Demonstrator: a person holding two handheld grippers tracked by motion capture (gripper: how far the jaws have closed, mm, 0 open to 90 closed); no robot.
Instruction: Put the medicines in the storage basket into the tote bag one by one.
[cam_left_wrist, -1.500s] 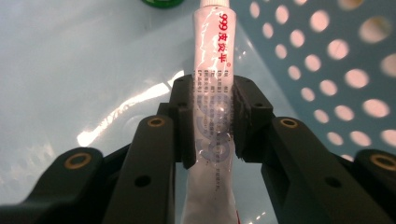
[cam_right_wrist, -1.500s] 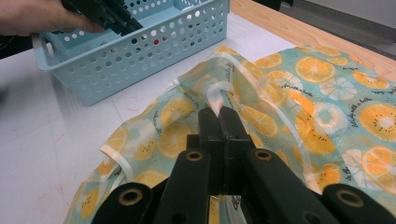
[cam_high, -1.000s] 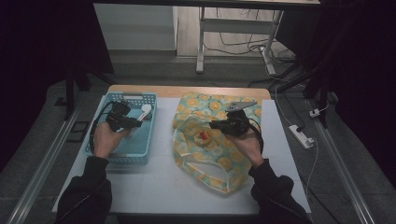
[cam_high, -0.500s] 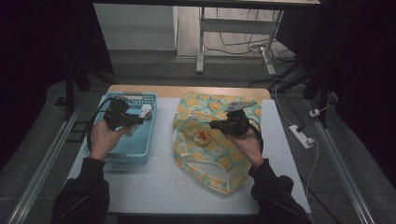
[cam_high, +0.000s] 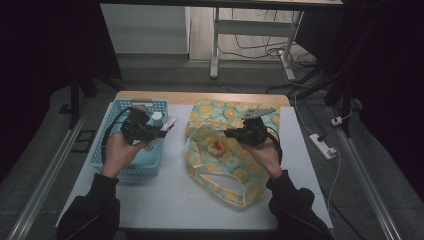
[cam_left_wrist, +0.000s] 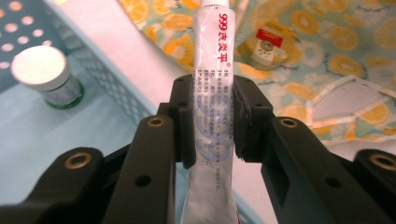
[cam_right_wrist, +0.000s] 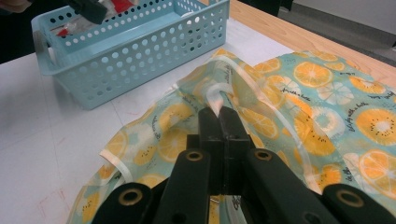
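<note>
Left gripper view has the left gripper (cam_left_wrist: 214, 123) clamped on a white ointment tube (cam_left_wrist: 213, 79) lifted above the blue basket (cam_high: 110, 120), while the right gripper (cam_right_wrist: 218, 122), clenched on the rim, holds the fruit-print bag (cam_high: 220, 150) open, so next likely comes carrying the tube over and dropping it inside.

The white tube (cam_left_wrist: 213, 93) bears red print running along its length: the number 999 followed by three Chinese characters, which seem to read 皮炎平. Below that runs a line of small grey characters too fine to read. On the orange-patterned bag (cam_right_wrist: 327, 93), short lines of dark cursive script sit beside the fruit slices, too small to make out. A small box (cam_left_wrist: 267, 43) in the bag has a red label, unreadable.
</note>
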